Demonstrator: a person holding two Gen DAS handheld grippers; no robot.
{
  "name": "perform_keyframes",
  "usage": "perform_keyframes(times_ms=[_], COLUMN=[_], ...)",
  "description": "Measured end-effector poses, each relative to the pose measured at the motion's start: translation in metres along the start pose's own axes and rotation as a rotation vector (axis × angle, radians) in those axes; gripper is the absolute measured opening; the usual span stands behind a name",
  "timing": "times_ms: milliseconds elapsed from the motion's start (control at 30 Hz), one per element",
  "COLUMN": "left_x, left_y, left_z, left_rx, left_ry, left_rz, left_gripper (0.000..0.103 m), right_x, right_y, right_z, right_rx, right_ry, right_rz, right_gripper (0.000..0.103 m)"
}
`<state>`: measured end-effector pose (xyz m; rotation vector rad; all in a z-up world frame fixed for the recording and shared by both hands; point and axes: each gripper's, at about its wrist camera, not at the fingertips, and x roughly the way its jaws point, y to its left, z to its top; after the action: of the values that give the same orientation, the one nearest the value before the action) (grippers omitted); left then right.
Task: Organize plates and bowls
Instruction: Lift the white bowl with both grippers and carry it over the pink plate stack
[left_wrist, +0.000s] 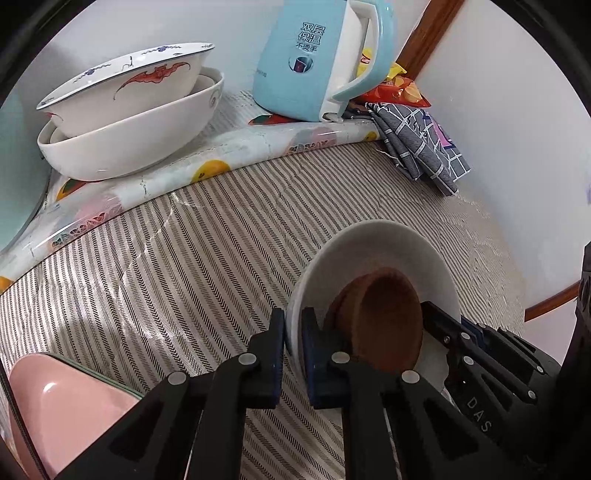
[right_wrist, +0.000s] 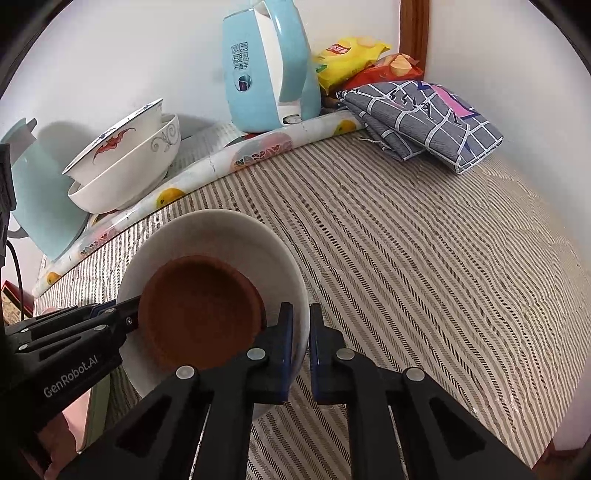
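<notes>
White plate (right_wrist: 221, 236): held over the striped tablecloth (right_wrist: 406, 258), tilted, gripped at two opposite rim points. Left gripper (left_wrist: 293, 332) is clamped narrow on the plate's left rim; right gripper (right_wrist: 301, 332) is clamped narrow on its right rim.

Contents: one brown dish (right_wrist: 199, 314), shallow, resting inside the plate; whether the right gripper's inner finger touches it cannot be told.

Open room: wide bare stretch of striped cloth to the right of the plate and ahead of it, up to the rolled fruit-print sheet (left_wrist: 184, 177).

Behind the roll: patterned bowl (left_wrist: 125, 92), red bat motif and blue rim, nested tilted inside a plain white bowl (left_wrist: 122, 144). Light blue kettle (left_wrist: 317, 62) stands beside them against the wall.

Far right corner: folded grey checked cloth (right_wrist: 436, 122) by the wall; snack bags (right_wrist: 351, 55) behind it.

Near left edge: pink dish (left_wrist: 74, 406), partly in view.

Writing: Chinese characters on the kettle; "GenRobot.AI" and "DAS" on the gripper bodies.
</notes>
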<state>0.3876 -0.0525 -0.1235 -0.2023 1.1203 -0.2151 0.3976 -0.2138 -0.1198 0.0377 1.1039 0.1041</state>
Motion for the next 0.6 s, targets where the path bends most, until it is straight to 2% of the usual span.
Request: perform_keyframes(times_ms=[600], left_x=[-0.017], left_y=[0.002], left_z=[-0.008], left_rx=[-0.002], left_ry=[-0.02], left_rz=[0.003], left_gripper=[0.01], right_x=[-0.016], right_y=[0.007], right_z=[-0.006], right_rx=[-0.002], right_ry=[-0.016], right_rz=[0.001], right_gripper=[0.007])
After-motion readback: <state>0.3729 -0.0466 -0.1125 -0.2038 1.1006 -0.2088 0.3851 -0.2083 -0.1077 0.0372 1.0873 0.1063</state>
